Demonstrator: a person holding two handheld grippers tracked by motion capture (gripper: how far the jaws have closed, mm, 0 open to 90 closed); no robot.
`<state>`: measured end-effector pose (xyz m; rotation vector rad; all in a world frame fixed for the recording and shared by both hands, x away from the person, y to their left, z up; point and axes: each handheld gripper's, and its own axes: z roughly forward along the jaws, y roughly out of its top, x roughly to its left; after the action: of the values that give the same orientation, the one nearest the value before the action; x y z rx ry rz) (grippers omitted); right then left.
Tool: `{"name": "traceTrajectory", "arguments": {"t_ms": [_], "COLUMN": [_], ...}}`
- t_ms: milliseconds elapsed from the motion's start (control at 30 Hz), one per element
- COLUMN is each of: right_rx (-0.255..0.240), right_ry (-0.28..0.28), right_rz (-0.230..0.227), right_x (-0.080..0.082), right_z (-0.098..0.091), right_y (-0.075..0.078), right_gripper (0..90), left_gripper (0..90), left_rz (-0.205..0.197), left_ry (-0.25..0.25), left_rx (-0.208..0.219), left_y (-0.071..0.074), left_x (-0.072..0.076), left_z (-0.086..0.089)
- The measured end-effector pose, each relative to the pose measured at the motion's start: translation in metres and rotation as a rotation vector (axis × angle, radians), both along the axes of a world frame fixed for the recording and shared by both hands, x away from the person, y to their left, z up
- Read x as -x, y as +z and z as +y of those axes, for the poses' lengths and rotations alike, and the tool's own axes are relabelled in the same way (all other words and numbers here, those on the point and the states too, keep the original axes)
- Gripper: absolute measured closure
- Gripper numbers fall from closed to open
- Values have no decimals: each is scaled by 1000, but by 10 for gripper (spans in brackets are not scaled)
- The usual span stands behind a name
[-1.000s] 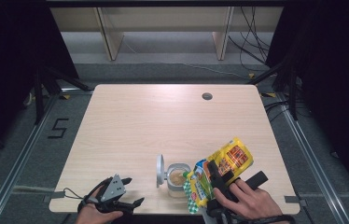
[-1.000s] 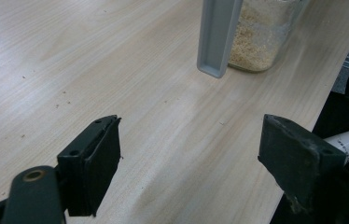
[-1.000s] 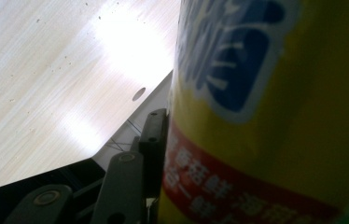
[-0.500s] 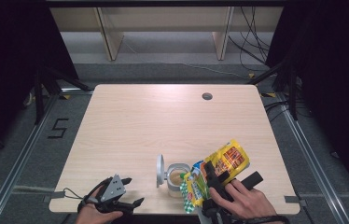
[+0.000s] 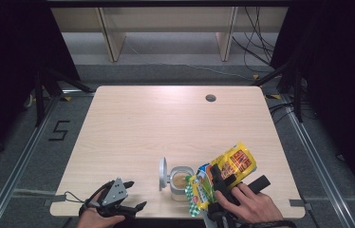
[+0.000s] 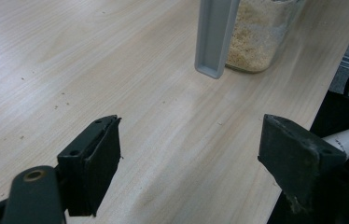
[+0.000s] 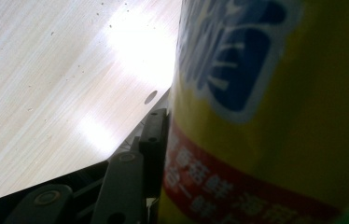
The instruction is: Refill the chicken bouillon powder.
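Beside the tilted yellow bag (image 5: 225, 173), jar (image 5: 181, 183) holds beige grains.

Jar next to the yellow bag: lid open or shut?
Open. The jar holds pale grains, and its grey lid stands flipped up at its left side in the high view, leaving the mouth uncovered.

A recording lab; black curtains (image 5: 9, 57), floor rails (image 5: 19, 166), loose cables (image 5: 256, 52) ring the table (image 5: 166, 123).
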<state>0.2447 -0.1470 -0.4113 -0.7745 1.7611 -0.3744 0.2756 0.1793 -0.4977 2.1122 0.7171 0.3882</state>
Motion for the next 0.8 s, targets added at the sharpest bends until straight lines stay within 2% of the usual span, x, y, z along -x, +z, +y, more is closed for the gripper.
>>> {"name": "traceTrajectory", "arguments": {"t_ms": [100,133,167,200,233,300,333,367,400,433,467,500,533,567,600,733,800], "right_rx": [-2,-7,-3,-18,1,-8,23,30,-3,0,13,-7,-12,-6,23,19,22], "right_ry": [2,1,-7,-1,-4,-5,14,17,8,17,21,17,8,6,22,29,27], "right_rz": [-3,-19,-6,-20,-7,-9,-9,-5,-13,-8,0,-17,-3,-2,3,-18,-6], "right_x": [1,3,3,4,4,5,4,4,6,5,4,4,4,4,3,4,4], "right_z": [-1,-1,-1,-1,0,0,1,2,1,1,1,0,0,0,1,1,1], "right_y": [2,3,4,4,6,6,7,7,5,5,5,2,2,3,5,6,6], "right_gripper": [642,642,642,642,642,642,642,642,642,642,642,642,642,642,643,642,643], "left_gripper": [202,202,202,202,202,202,202,202,202,202,202,202,202,202,202,202,202], "left_rz": [-5,8,8,3,-1,-1,-1,7,6,-2,-7,3,6,5,7,7,11], "left_ry": [2,-7,-8,-4,-1,-2,-1,-7,-9,-6,-7,-6,-9,-11,-10,-9,-7], "left_rx": [1,-6,-5,-1,0,-1,-1,-7,-3,-5,-23,1,-9,-9,-7,-5,4], "left_y": [0,1,1,1,1,1,1,1,2,2,2,2,2,2,2,2,1], "left_x": [0,0,0,0,0,0,0,0,0,0,0,0,0,0,0,0,0], "left_z": [0,1,1,1,0,0,0,1,1,1,2,1,2,2,1,1,1]}}
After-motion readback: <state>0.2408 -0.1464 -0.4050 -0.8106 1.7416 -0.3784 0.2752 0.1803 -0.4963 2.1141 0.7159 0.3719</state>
